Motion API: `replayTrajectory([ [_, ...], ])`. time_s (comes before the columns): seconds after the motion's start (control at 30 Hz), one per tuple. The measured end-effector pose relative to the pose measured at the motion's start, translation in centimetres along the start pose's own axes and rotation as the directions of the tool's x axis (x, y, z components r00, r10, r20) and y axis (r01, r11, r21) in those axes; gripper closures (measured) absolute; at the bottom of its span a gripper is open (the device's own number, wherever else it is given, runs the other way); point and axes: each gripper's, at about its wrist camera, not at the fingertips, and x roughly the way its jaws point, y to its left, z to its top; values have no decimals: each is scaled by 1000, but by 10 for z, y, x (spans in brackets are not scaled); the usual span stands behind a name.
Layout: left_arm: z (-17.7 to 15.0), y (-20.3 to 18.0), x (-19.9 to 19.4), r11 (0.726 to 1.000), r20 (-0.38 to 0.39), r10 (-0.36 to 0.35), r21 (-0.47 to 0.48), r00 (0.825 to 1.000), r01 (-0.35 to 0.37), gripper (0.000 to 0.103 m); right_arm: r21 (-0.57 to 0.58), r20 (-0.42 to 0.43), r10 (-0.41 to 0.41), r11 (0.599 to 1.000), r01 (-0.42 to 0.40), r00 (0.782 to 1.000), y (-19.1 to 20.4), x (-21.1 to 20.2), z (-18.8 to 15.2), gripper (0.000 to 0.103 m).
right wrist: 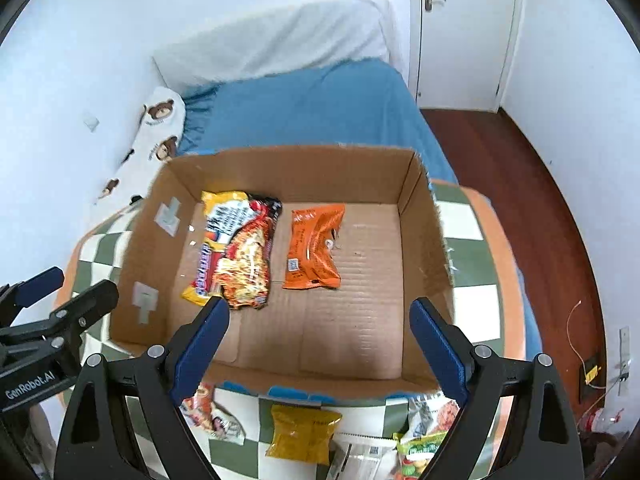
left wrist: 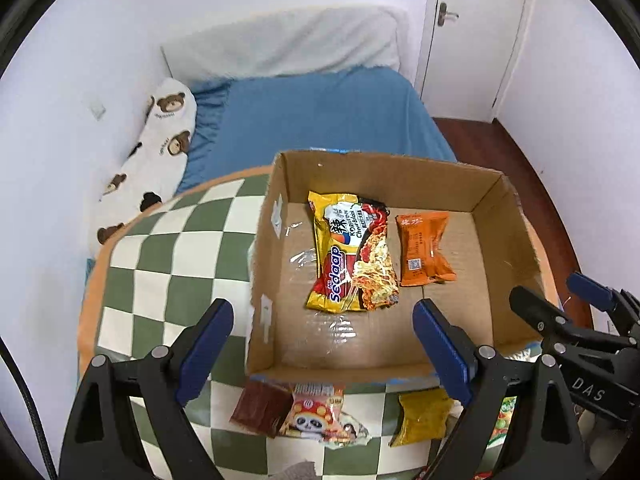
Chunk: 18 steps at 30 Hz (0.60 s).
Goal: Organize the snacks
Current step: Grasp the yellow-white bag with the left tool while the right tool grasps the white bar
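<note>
**Q.** What do the two wrist views show, and where do the snacks lie?

**A.** An open brown cardboard box (left wrist: 486, 200) stands on a green-and-white checked cushion (left wrist: 168, 248) on the bed. Ahead of and below both grippers, on the box floor, lie a yellow-and-red foil noodle packet (left wrist: 350, 256) and, just beside it but apart, an orange crinkled foil snack pouch (left wrist: 424, 248). Nearer than the box wall, almost under the grippers, loose packets wait on the cushion: a mustard-yellow foil pouch (right wrist: 302, 434), a dark red-brown sachet (left wrist: 260, 408) and a red panda-printed wrapper (left wrist: 316, 416) overlapping it.

**Q.** How would these packets handle?

**A.** Judged from their look, they are light, soft and slick. The noodle block inside may crack if squeezed hard. A pinch across a flat sealed end or a narrow side seems safest; the film could slide between smooth pads.

**Q.** State of each gripper?

**A.** The left gripper (left wrist: 324, 344) has its blue pads spread wide, with nothing between them and touching nothing. The right gripper (right wrist: 320, 344) is likewise spread wide and empty, held above the near box wall. Each appears at the edge of the other's view.
</note>
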Motion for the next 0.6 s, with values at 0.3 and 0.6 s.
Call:
replayTrajectory([
  [0.3,-28,-4,-41,1000,47,-14,-18,999,15,11,13,46,52,999,-52,998,2,-61,-29,9],
  [0.6,-124,-27,0,994,-184,-10,107,983,30,11,57,-213,109,993,-99,971,-20,-38,-117,9],
])
